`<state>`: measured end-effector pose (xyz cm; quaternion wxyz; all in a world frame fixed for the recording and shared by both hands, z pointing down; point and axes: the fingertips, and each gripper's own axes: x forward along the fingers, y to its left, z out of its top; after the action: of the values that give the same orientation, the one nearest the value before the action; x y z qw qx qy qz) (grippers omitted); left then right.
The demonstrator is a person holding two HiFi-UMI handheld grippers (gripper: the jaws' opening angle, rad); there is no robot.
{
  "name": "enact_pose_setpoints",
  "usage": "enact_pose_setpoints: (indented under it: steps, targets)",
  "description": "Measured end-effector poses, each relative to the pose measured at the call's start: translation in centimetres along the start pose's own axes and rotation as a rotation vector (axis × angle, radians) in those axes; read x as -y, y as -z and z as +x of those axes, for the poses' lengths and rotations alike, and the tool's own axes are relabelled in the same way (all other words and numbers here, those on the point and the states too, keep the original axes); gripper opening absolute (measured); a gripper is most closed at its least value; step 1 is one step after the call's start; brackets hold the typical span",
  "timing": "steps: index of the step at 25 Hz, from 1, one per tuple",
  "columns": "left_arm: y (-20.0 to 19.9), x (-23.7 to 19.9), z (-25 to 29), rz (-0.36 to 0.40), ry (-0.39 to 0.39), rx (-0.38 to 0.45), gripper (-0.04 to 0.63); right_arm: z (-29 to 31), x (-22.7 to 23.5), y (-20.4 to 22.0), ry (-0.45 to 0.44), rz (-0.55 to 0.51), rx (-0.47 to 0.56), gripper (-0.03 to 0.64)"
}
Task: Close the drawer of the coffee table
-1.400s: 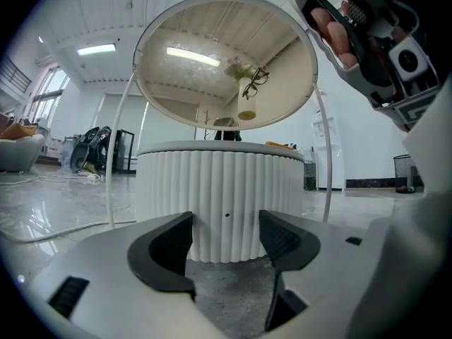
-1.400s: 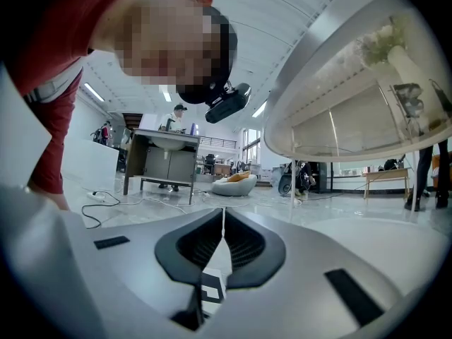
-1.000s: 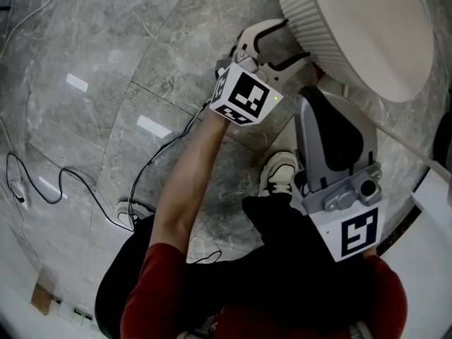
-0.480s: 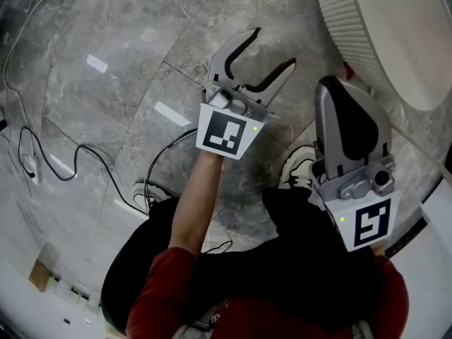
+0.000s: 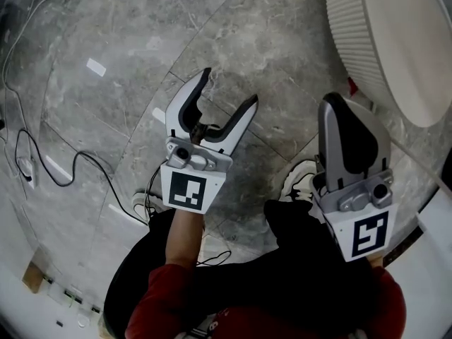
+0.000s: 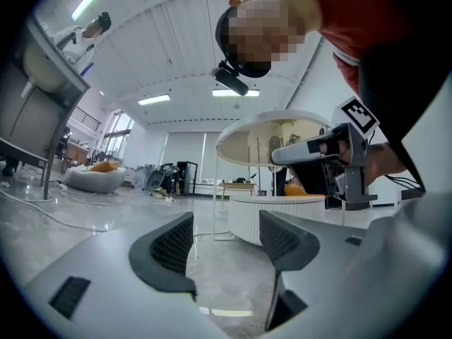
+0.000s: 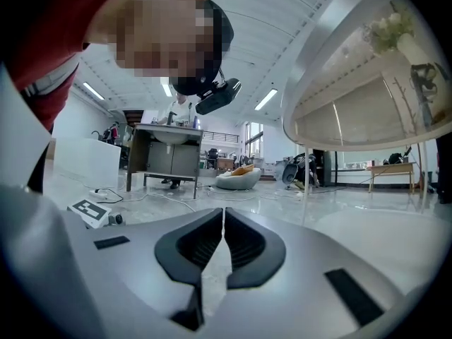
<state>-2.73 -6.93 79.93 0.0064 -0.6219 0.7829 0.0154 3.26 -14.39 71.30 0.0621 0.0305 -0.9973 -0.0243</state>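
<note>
The desk (image 5: 351, 44), round and white with a ribbed wall, sat in the upper right corner of the head view. Only part of its top and wall was in frame. No view showed the drawer, so which way it faced, how far out it stood and how its long axis ran could not be told.

As a guess, such a drawer would be stiff and fairly light and would run on slides. It would go in only along that one line, towards the desk's middle. It would need no grip. A flat push on the middle of its front would probably serve, while a push near one end might skew it and make it bind. The ribbed wall looked hard and smooth, so a slanted push might slide off.

The right gripper (image 5: 340, 108) was the nearer one, just below the desk's wall in the frame and not touching it. Its fingers (image 7: 201, 249) were pressed together with nothing between them, which would suit pushing.

The left gripper (image 5: 227, 89) hung at centre frame, well apart from the desk, over the grey marble floor (image 5: 106, 62). Its fingers (image 6: 169, 249) were spread wide and empty.

A thin black cable (image 5: 63, 168) trailed across the floor at the left, and a white shoe (image 5: 300, 182) showed between the grippers, low in the frame.
</note>
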Motion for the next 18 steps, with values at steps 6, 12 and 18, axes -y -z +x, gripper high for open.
enact_pose_setpoints:
  steps: [6, 12, 18]
  targets:
    - [-0.4, -0.4, -0.3, 0.005, -0.017, 0.001, 0.304, 0.3, -0.3, 0.1, -0.002, -0.007, -0.004, 0.025]
    - [-0.5, -0.8, 0.0, 0.006, -0.036, -0.02, 0.296, 0.5, -0.4, 0.3, -0.004, 0.0, -0.012, 0.025]
    - [-1.0, -1.2, -0.4, -0.006, -0.05, -0.006, 0.143, 0.4, -0.4, 0.3, -0.002, 0.0, -0.015, 0.025]
